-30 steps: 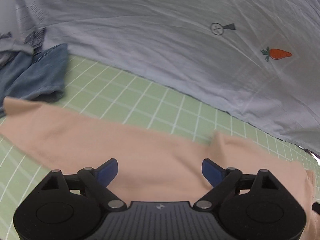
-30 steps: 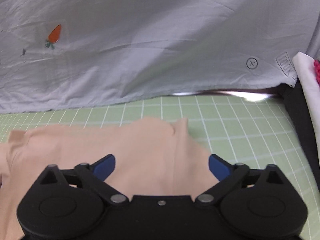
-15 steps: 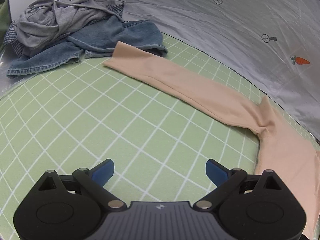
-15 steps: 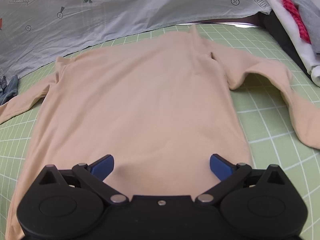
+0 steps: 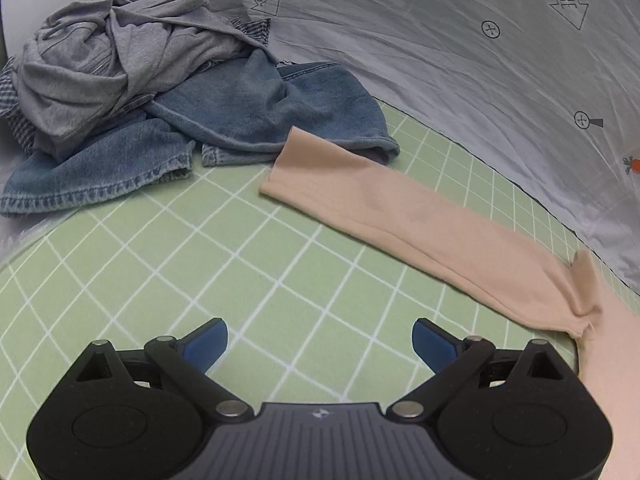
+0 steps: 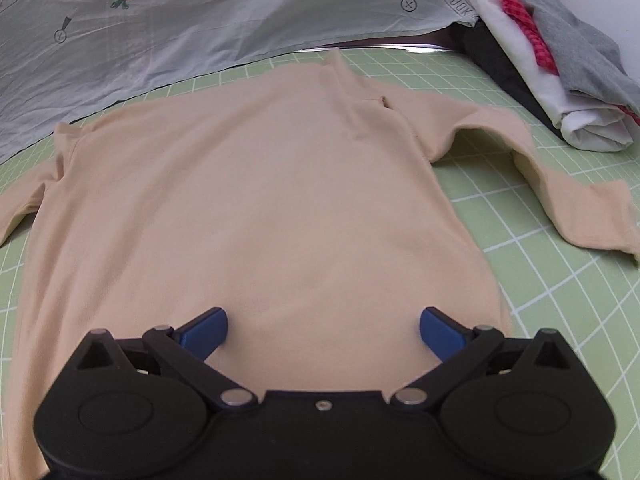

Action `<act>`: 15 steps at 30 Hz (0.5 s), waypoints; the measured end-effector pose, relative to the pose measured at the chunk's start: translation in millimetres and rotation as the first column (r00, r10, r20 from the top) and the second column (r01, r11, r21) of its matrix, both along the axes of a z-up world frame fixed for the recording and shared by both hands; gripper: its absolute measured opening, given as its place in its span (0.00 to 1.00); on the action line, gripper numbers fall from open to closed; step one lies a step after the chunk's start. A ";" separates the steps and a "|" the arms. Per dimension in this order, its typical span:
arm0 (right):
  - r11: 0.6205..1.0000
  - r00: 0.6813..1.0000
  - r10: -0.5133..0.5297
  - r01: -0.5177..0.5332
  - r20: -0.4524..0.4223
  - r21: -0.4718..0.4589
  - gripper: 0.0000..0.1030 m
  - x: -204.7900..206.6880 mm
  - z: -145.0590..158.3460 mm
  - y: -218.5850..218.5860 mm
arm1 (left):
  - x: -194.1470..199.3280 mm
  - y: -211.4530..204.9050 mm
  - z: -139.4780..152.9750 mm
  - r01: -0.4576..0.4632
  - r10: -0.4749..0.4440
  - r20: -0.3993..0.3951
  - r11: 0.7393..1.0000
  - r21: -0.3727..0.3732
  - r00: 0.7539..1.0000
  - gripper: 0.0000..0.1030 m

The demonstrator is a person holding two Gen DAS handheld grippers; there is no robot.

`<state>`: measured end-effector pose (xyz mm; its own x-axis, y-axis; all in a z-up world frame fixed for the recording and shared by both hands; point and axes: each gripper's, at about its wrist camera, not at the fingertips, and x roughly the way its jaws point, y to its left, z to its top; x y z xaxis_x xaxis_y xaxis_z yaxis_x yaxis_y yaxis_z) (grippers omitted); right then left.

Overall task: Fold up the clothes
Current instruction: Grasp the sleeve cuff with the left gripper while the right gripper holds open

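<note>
Your peach shirt (image 6: 256, 200) lies flat on the green mat (image 6: 560, 280) on the desk, spread out so you can fold it. Its collar points away from you, toward the gray sheet (image 6: 240, 20) at the back, and its hem is close to you, so its long way runs from near to far. Your right gripper (image 6: 323, 330) hangs over the lower part of the shirt with its jaws released and spread wide; nothing is held between them. Your left gripper (image 5: 320, 340) is out to the side over bare mat, jaws let go too, with only green squares between them. From there you see the left sleeve (image 5: 400, 216) stretched out long and straight, running from the shoulder toward the jeans (image 5: 240, 120) and the gray top (image 5: 112, 64) in the messy pile; its cuff rests right at the edge of the jeans. The right sleeve (image 6: 552, 184) is bent, with its cuff hanging down toward you. I think the sleeves are laid out like this so each one can be folded in over the body first. Folded clothes (image 6: 560, 72) sit stacked at the far right, likely where this shirt goes when done. No fold has been made yet.
</note>
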<state>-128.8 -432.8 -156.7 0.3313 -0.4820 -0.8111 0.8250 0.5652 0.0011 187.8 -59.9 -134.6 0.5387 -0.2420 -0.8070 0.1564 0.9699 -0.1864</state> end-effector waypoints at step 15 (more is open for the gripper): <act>0.992 0.992 -0.123 0.124 -0.028 0.022 1.00 14.3 0.6 0.2 | 108.4 -21.3 -25.0 -0.048 0.041 0.088 0.996 0.069 0.995 0.82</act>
